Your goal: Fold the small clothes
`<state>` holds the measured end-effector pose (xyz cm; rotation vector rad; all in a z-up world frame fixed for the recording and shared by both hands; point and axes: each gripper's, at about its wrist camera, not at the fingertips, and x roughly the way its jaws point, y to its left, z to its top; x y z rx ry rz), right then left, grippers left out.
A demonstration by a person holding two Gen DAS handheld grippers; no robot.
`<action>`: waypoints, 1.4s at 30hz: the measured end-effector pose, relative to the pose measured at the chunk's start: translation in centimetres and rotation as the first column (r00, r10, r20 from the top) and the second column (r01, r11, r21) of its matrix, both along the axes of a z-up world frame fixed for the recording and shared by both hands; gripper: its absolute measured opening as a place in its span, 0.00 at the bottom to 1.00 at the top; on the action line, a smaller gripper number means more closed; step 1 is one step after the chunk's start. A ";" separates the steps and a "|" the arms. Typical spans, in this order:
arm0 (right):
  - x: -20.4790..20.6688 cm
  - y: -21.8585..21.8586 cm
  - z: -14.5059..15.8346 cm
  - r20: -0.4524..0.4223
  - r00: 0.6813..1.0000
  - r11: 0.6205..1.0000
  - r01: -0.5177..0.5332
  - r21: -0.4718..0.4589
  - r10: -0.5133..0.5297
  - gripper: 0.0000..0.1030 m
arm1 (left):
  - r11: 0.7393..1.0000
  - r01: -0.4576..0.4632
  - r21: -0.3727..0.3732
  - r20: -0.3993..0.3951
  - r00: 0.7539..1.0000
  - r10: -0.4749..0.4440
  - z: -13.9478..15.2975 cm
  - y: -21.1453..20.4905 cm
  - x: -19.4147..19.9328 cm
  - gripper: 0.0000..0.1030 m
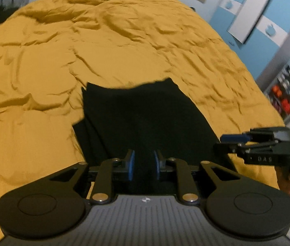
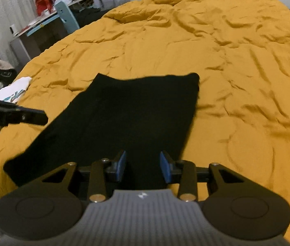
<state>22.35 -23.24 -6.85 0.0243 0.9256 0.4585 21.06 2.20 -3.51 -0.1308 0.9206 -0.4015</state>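
A black garment lies flat on the mustard-yellow bedcover, folded along its left side. It also shows in the right wrist view. My left gripper is open, its blue pads over the garment's near edge with nothing between them. My right gripper is open over the near edge too, and empty. In the left wrist view the right gripper shows at the right, beside the garment's right edge. In the right wrist view the left gripper shows at the left edge.
A white patterned cloth lies at the bed's left edge. A desk with clutter stands beyond the bed on the left. Blue-and-white wardrobe doors and shelves stand to the right. The bedcover is wrinkled all over.
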 end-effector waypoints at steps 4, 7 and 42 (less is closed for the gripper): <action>-4.5 0.2 -0.4 0.066 0.997 0.999 0.041 0.010 -0.041 0.33 | 0.998 -0.007 0.068 0.033 0.999 0.005 -1.5 -0.9 -3.4 0.16; -7.6 0.8 -1.3 0.115 0.993 0.998 0.046 -0.045 -0.041 0.33 | 0.995 -0.038 0.097 0.032 0.999 0.035 -2.6 -0.8 -5.1 0.15; -11.9 -1.5 6.5 0.272 0.943 0.978 0.160 0.133 -0.192 0.67 | 0.974 -0.227 0.025 0.344 0.916 0.205 4.9 -1.4 -10.8 0.43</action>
